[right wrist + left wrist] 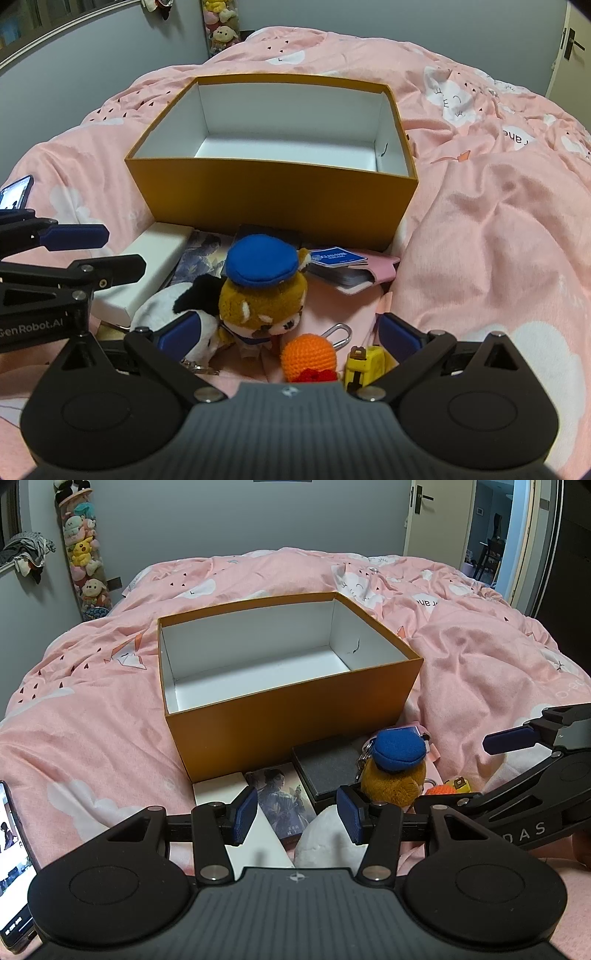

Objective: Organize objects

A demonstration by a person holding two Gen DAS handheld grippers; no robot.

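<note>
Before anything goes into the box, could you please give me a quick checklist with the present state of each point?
1. Box open, nothing inside: ok.
2. Right claw open: ok.
3. Left claw open, nothing gripped: ok.
4. Plush with blue cap within the right claw's span: ok.
5. Orange crochet ball and yellow toy also within that span, could be caught: not ok.
6. Phone clear of the pile: ok.

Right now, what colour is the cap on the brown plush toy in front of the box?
Blue. The cap on the brown plush toy shows best in the right wrist view.
</note>
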